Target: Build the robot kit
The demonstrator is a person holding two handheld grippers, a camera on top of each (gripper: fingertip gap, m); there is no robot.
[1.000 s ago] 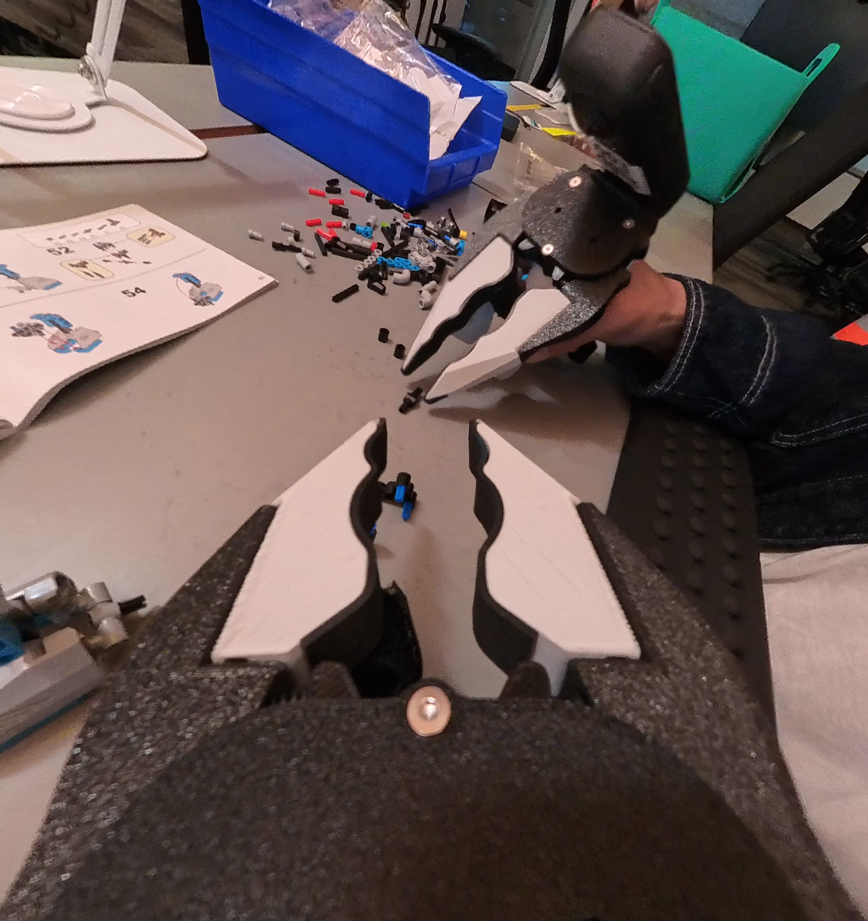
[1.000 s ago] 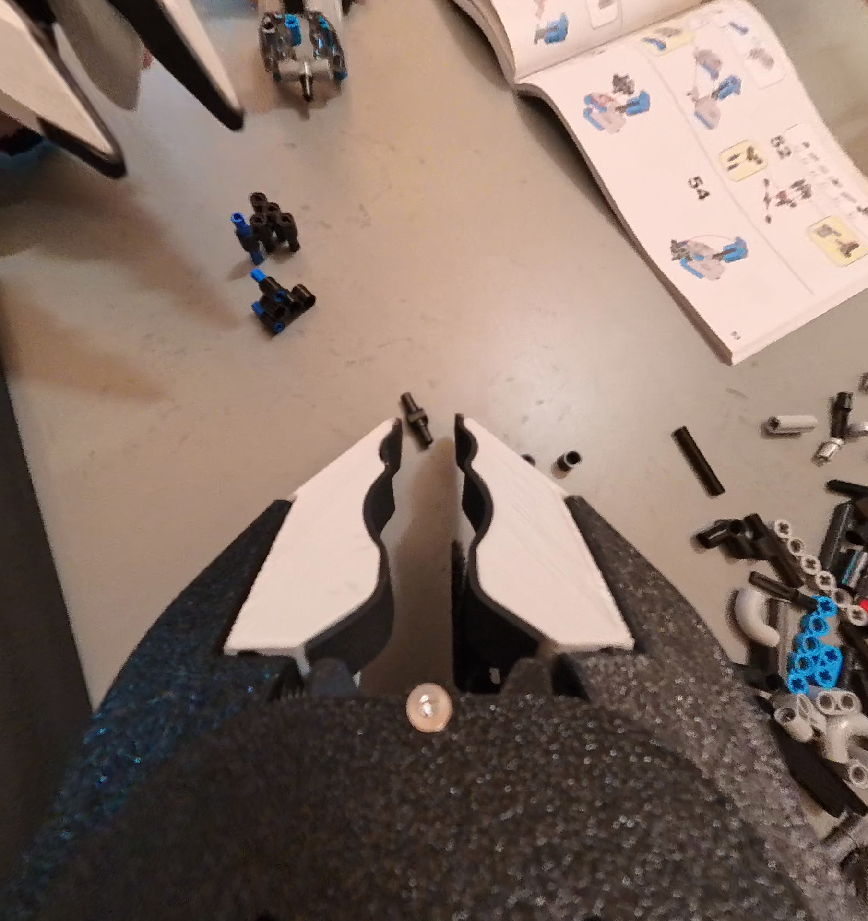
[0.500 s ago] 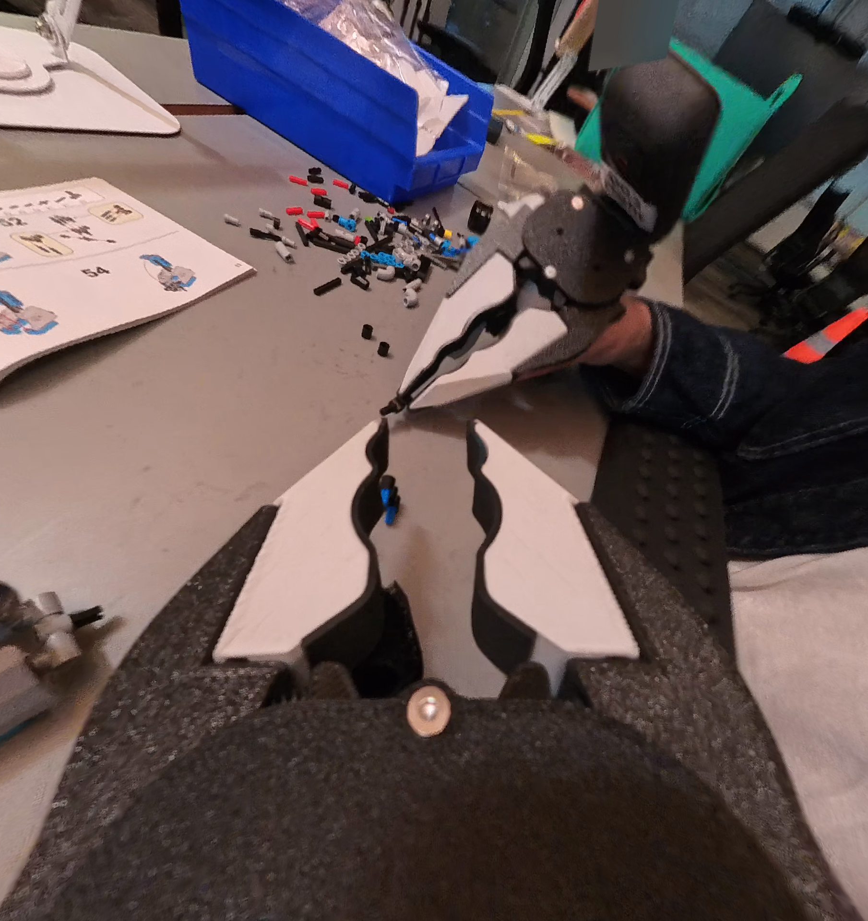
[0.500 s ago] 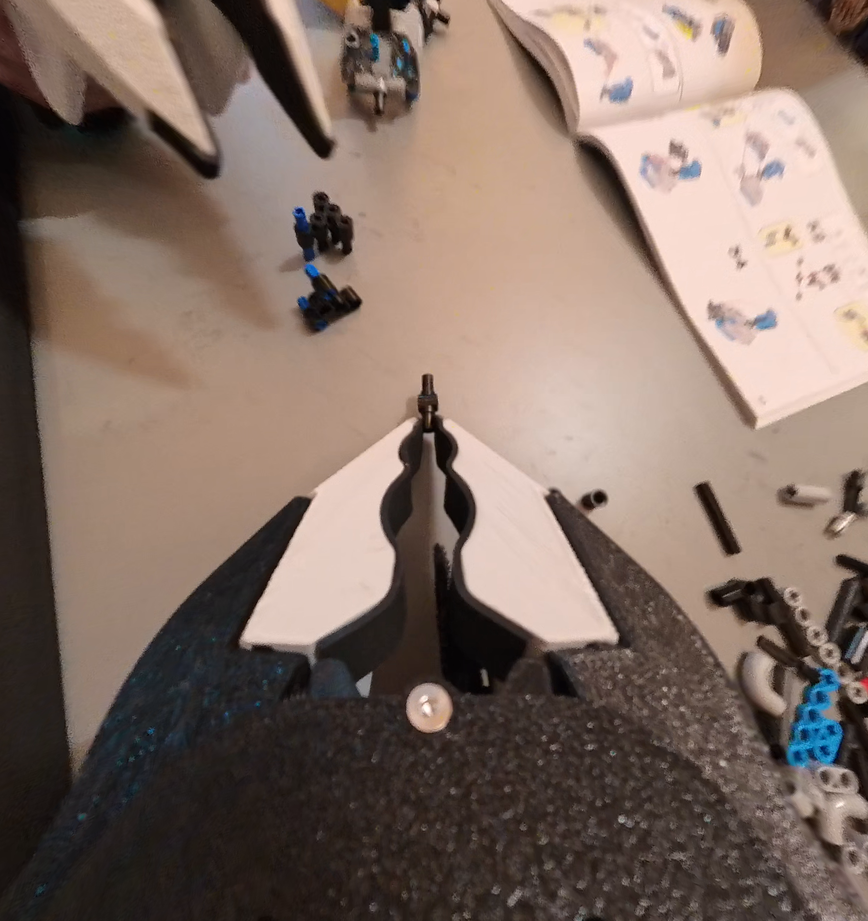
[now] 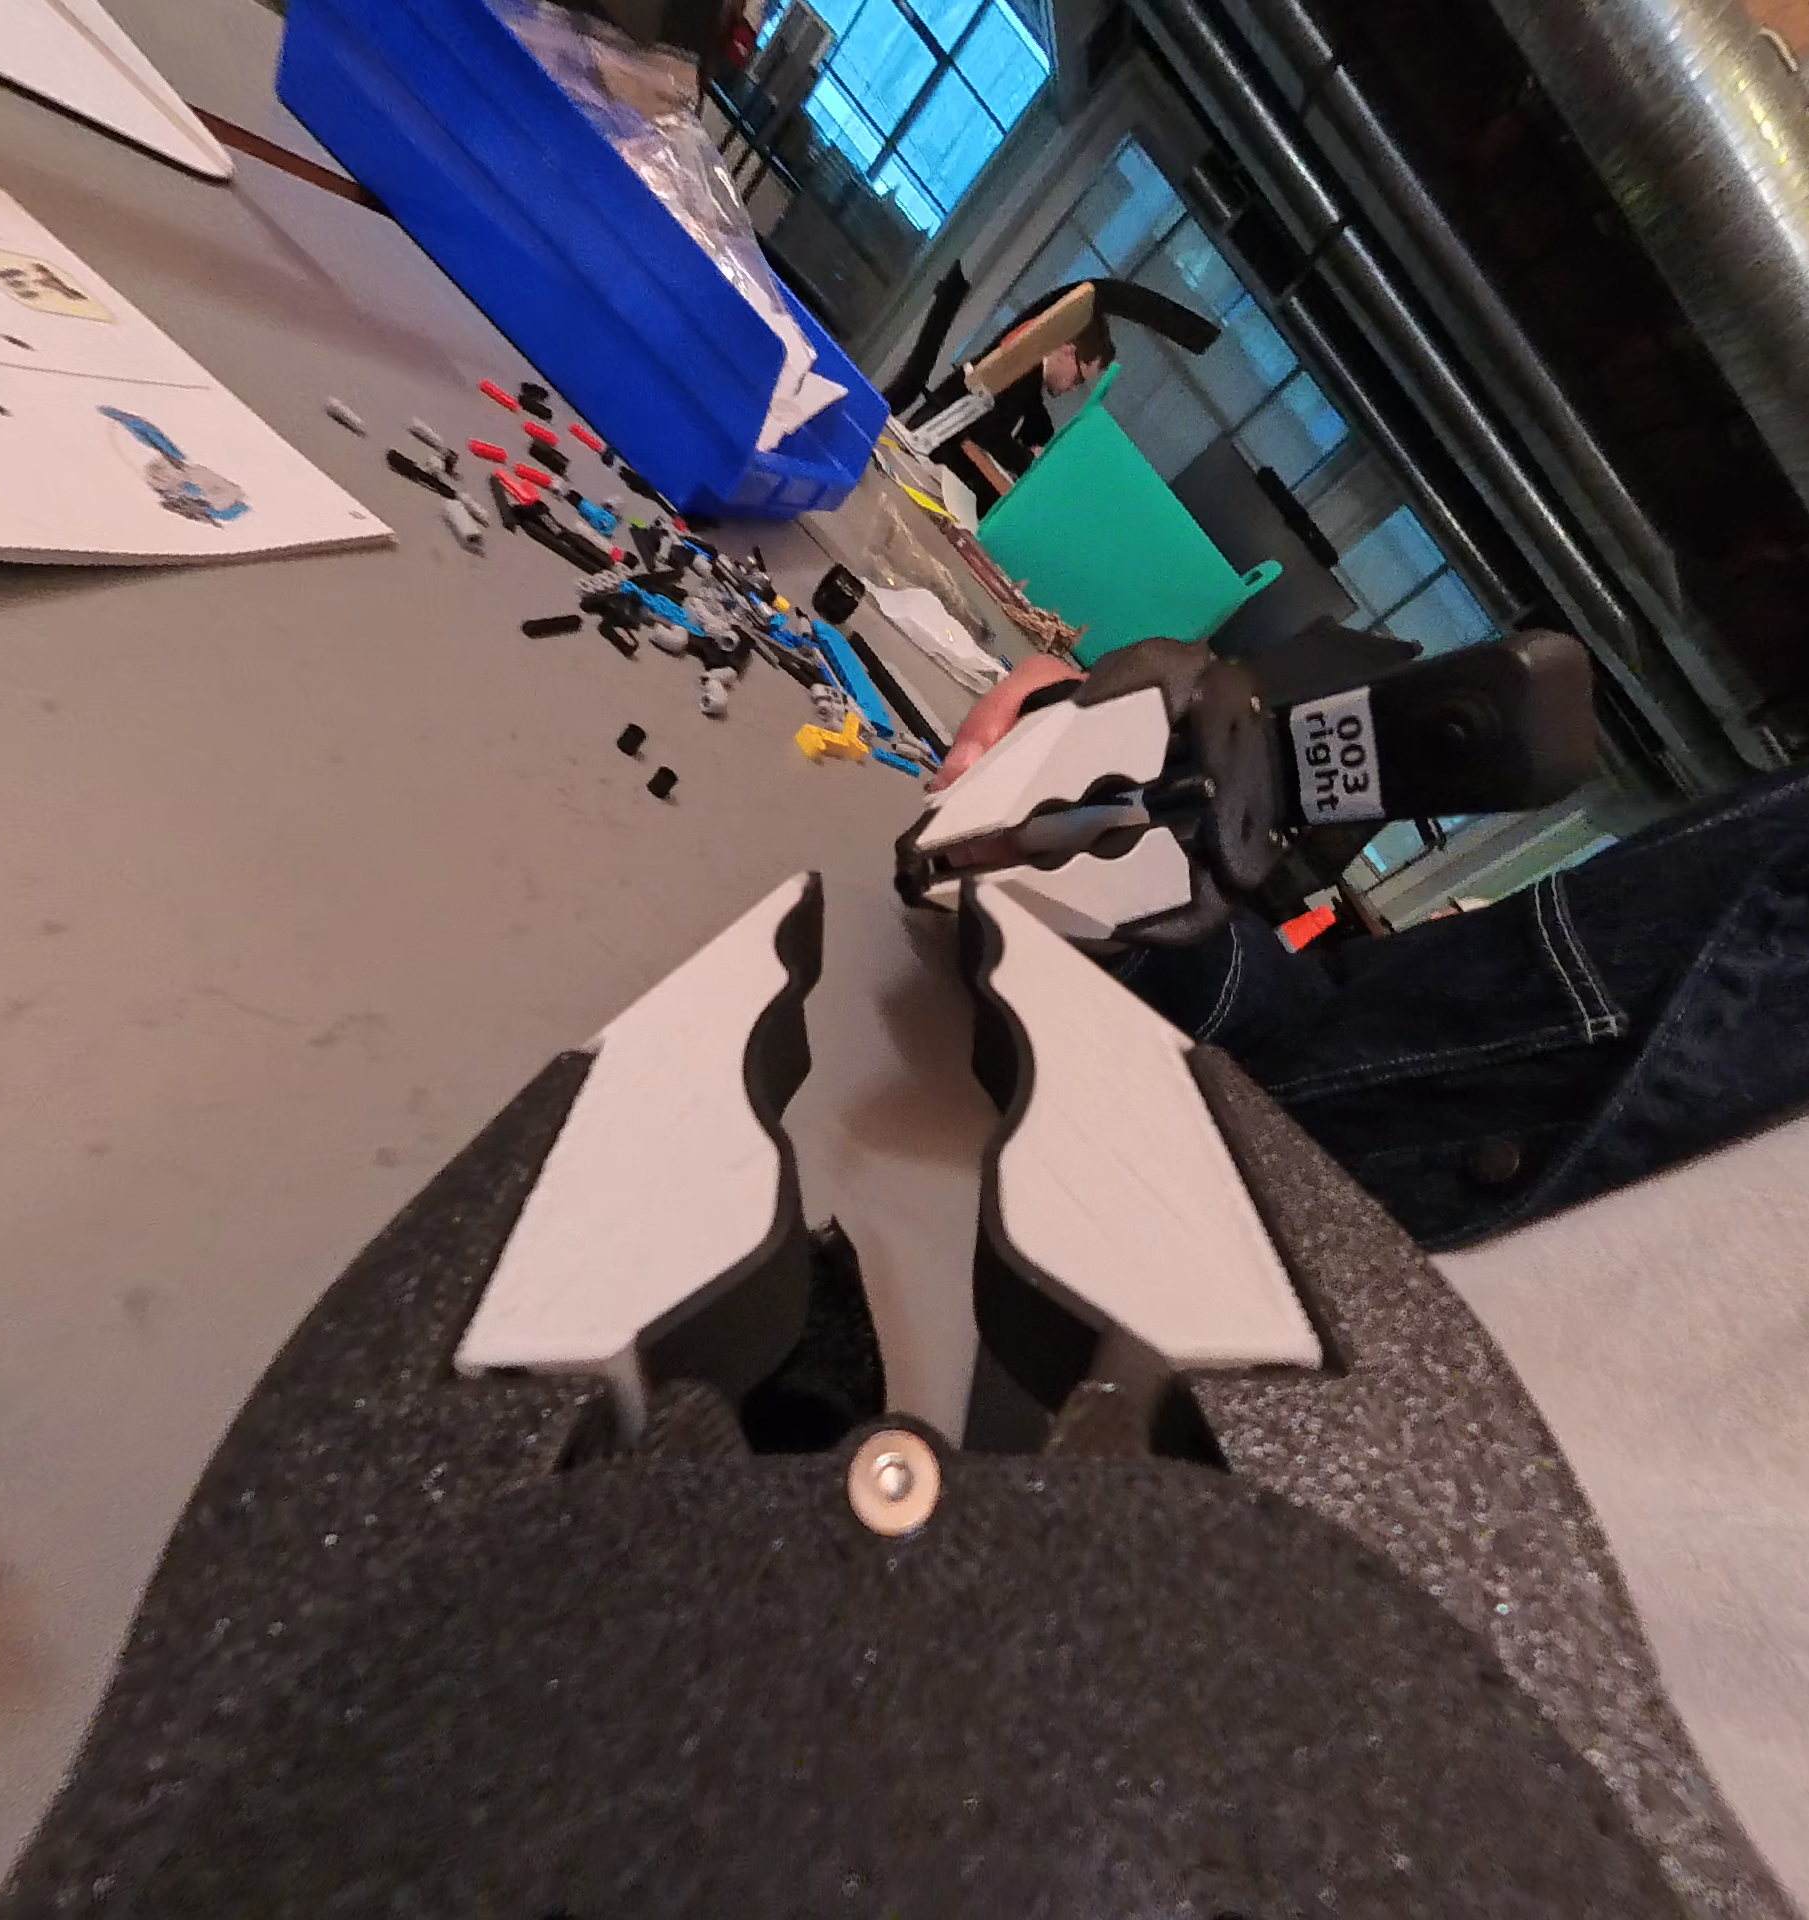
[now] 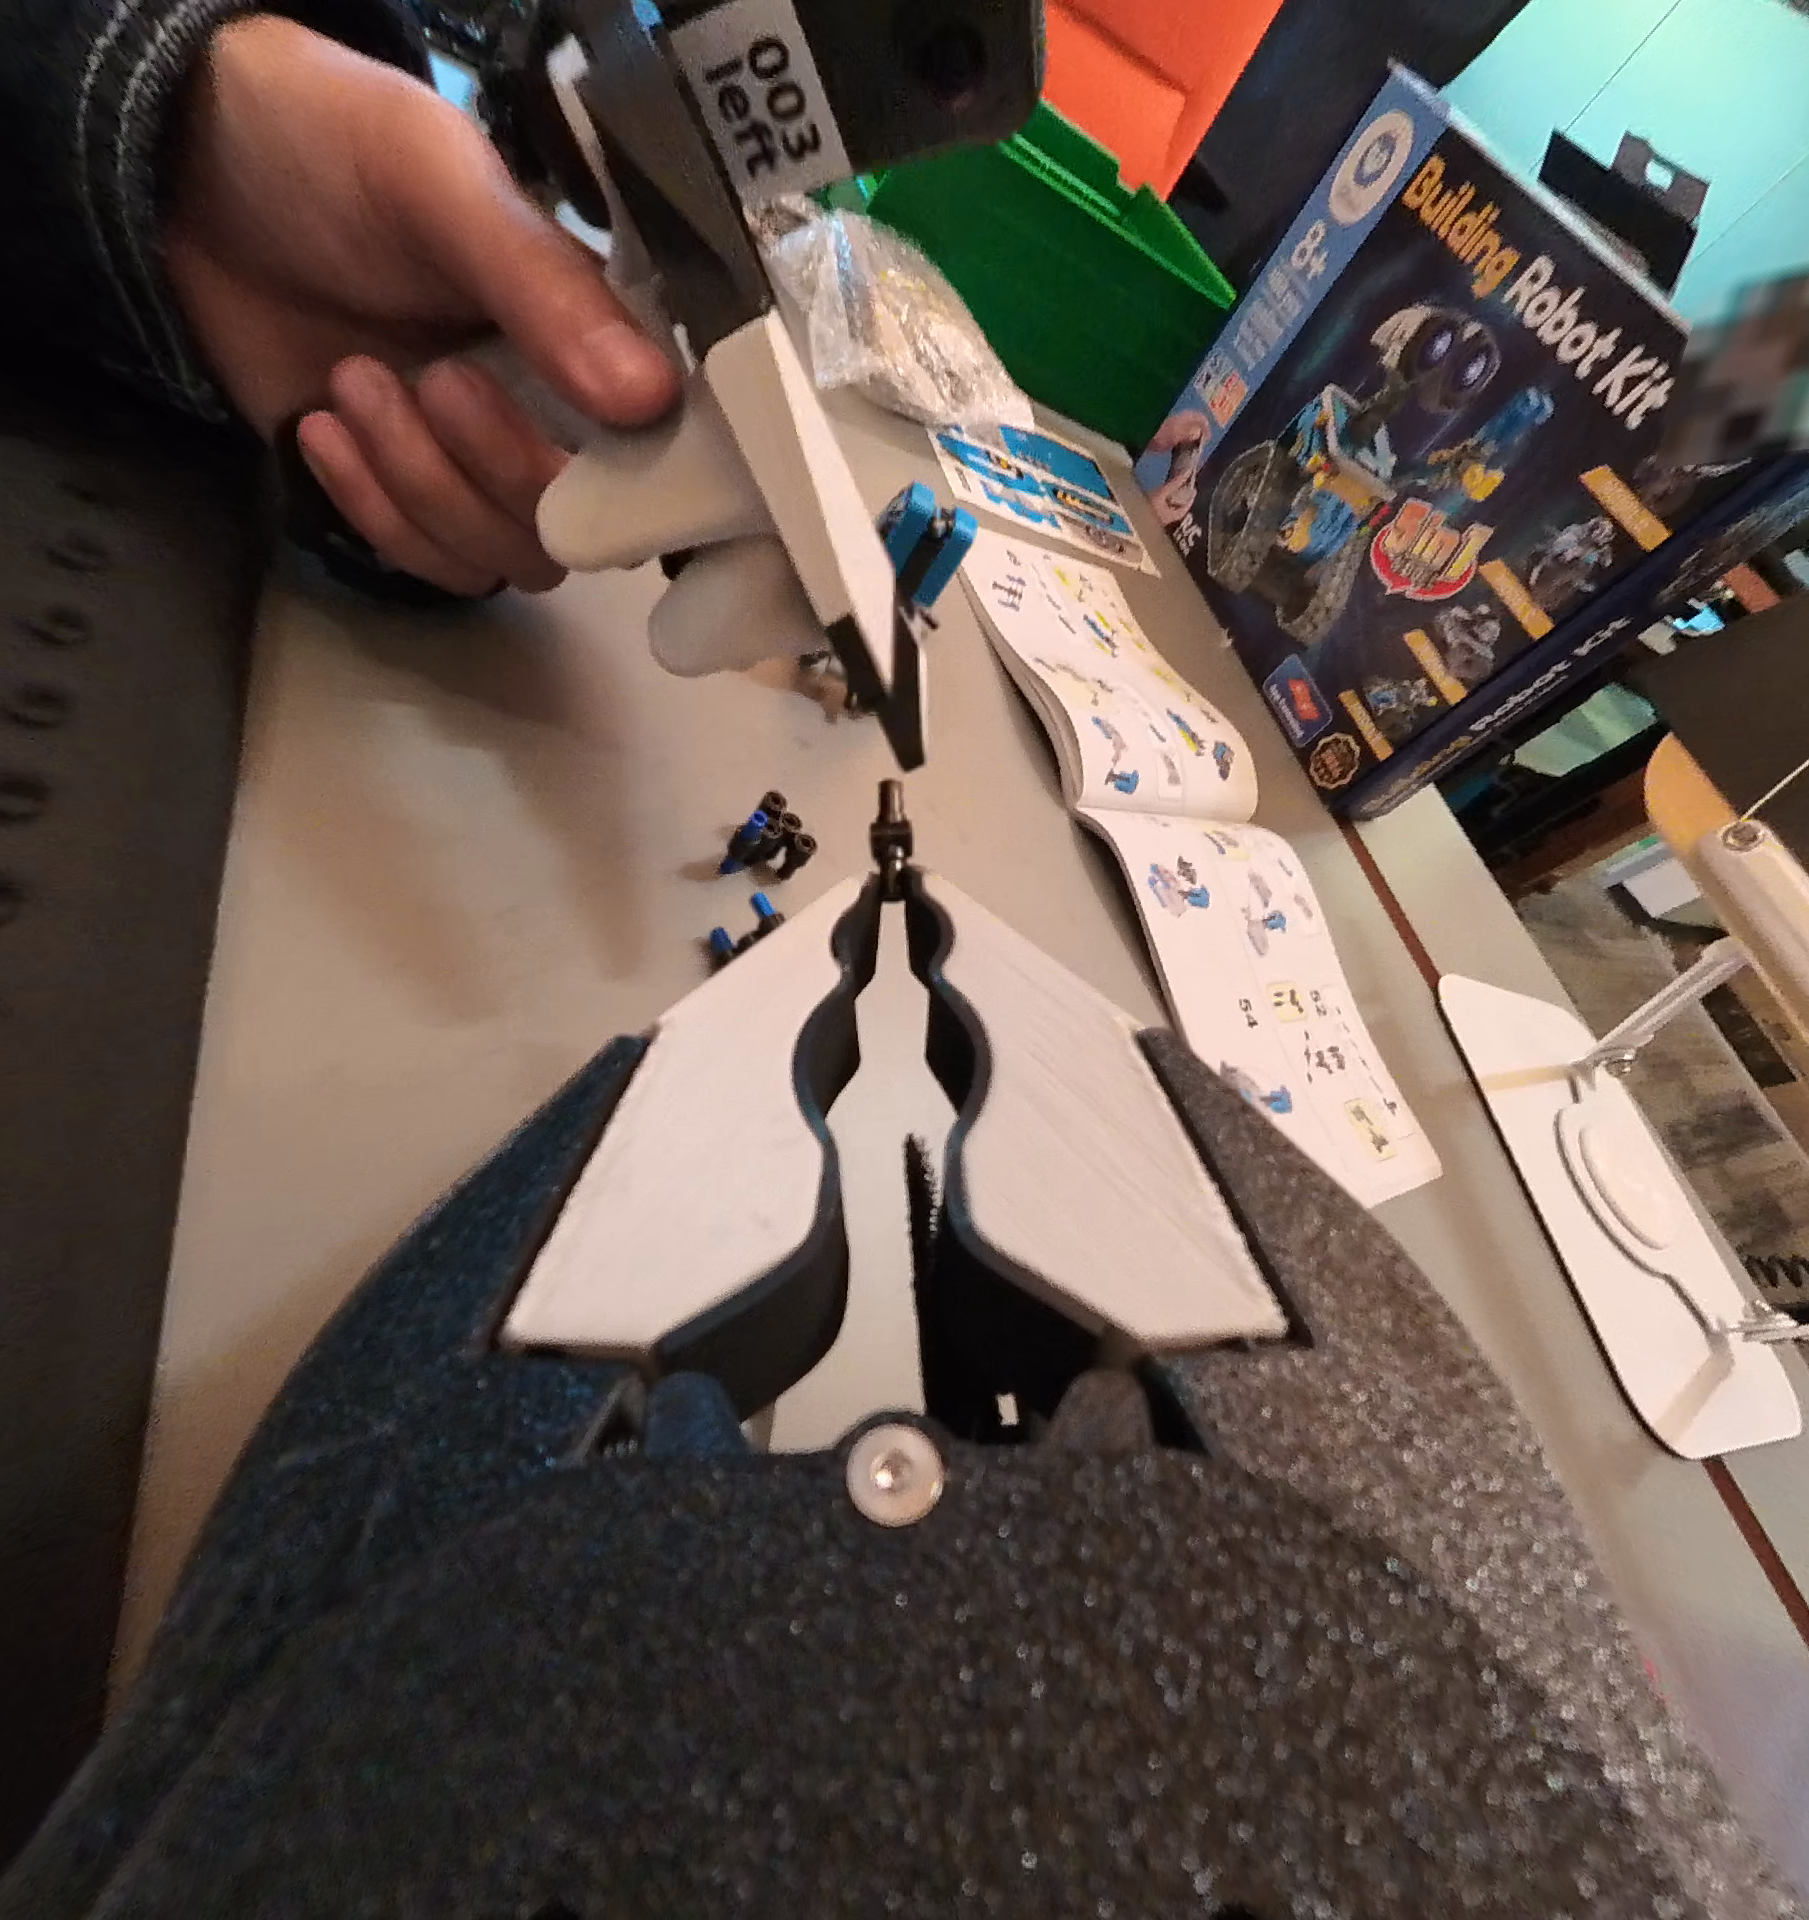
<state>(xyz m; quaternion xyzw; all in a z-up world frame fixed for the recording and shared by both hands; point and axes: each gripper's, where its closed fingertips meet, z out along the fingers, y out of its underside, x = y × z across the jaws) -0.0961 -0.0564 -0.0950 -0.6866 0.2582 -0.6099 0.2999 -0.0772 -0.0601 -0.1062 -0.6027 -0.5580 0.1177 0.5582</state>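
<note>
My right gripper (image 6: pixel 892 885) is shut on a small black pin (image 6: pixel 889 831) that sticks out forward from its fingertips, held above the grey table (image 6: pixel 412 1039). In the left wrist view the right gripper (image 5: pixel 926 857) comes in from the right, its pin-bearing tip just in front of my left gripper (image 5: pixel 887 902). The left gripper is open with nothing between its fingers. In the right wrist view the left gripper (image 6: pixel 884 717) hangs tip-down just beyond the pin, held by a hand (image 6: pixel 391 312). Two small black-and-blue connector pieces (image 6: pixel 770 842) lie on the table to the left.
An open instruction booklet (image 6: pixel 1191 831) lies to the right, with a kit box (image 6: pixel 1399 416) and a white lamp base (image 6: pixel 1627 1195) beyond. A pile of loose small parts (image 5: pixel 692 603), a blue bin (image 5: pixel 567 239) and a green bin (image 5: pixel 1108 530) stand farther off. The tips of both grippers are at nearly the same place.
My right gripper shut on the black pin lying on the table and lifted it toward the left gripper. Both grippers tilted. The left jaws narrowed a little and no longer straddle the black-and-blue piece.
</note>
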